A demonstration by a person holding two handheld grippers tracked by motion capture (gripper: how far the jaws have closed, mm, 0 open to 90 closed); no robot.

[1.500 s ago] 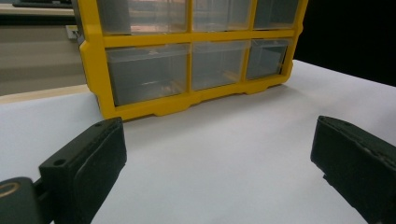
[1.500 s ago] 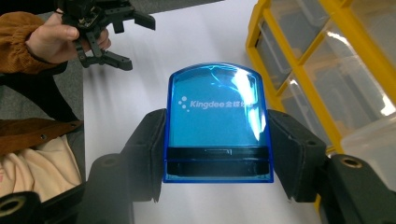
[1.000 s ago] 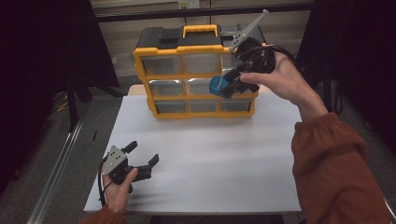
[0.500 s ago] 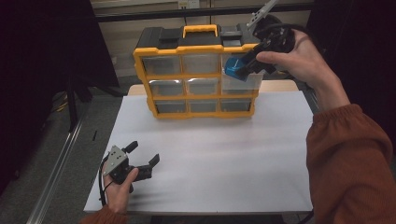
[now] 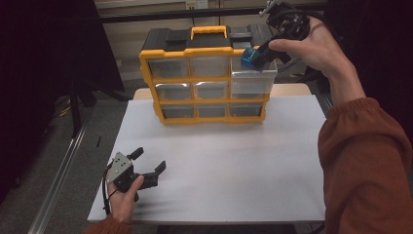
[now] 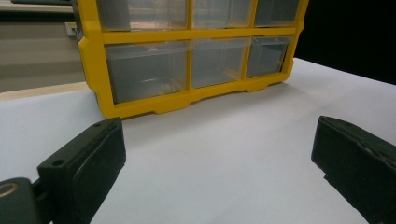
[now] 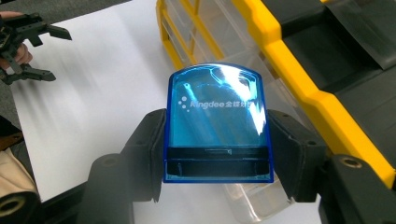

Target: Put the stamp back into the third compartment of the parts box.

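Note:
A yellow organizer (image 5: 195, 78) with clear drawers stands at the far side of the white table (image 5: 234, 165). Its top right drawer (image 5: 253, 80) is pulled out. Just above that drawer hangs a translucent blue box (image 5: 252, 57), printed "Kingdee", with my right gripper (image 5: 256, 56) shut on it. In the right gripper view the blue box (image 7: 217, 116) sits squeezed between both pads of the right gripper (image 7: 217, 154), over the clear drawer (image 7: 247, 205). My left gripper (image 5: 150, 160) rests on the table near the front left, open, nothing between its jaws. In its own view the left gripper (image 6: 219, 154) faces the organizer's (image 6: 187, 100) bottom row.
The organizer's black lid and yellow handle (image 5: 209, 33) lie just left of the right hand. A metal rail (image 5: 63, 161) runs along the floor left of the table. The table's edges fall off into dark surroundings.
My right gripper has risen and shifted right with the blue box, from in front of the middle right drawer to above the top right one. The left gripper stayed put.

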